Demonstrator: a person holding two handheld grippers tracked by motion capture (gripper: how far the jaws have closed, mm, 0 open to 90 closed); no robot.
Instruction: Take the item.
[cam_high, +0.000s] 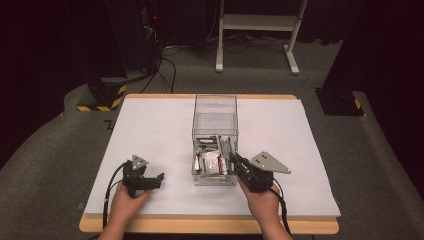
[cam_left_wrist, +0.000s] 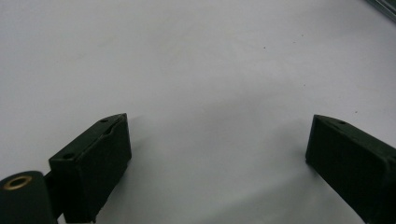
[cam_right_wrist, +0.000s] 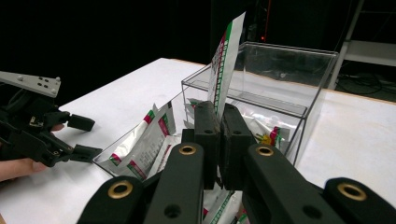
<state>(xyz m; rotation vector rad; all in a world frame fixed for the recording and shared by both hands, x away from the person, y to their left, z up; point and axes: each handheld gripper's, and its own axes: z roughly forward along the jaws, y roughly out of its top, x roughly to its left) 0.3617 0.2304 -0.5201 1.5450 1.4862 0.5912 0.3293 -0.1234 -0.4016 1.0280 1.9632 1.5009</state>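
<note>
Right tool (cam_right_wrist: 219, 116) clamped on sachet (cam_right_wrist: 225, 56) edge above clear box (cam_high: 215, 107) at tabletop (cam_high: 150, 130) centre, left tool (cam_high: 150, 180) open at 8 o'clock; thin pinch, sachet may slip back in

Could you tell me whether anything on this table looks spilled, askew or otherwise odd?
Nothing is spilled. The packets lie jumbled inside the clear box, and one packet stands upright, pinched by the right hand-held gripper.

Dark room, grey carpet

A white-topped table (cam_high: 150, 150) with a wooden edge stood mid-frame on grey carpet (cam_high: 45, 150); a white frame stand (cam_high: 260, 22) rose at upper centre, cables (cam_high: 165, 65) trailed upper left, beside a yellow-black striped base (cam_high: 102, 97).
</note>
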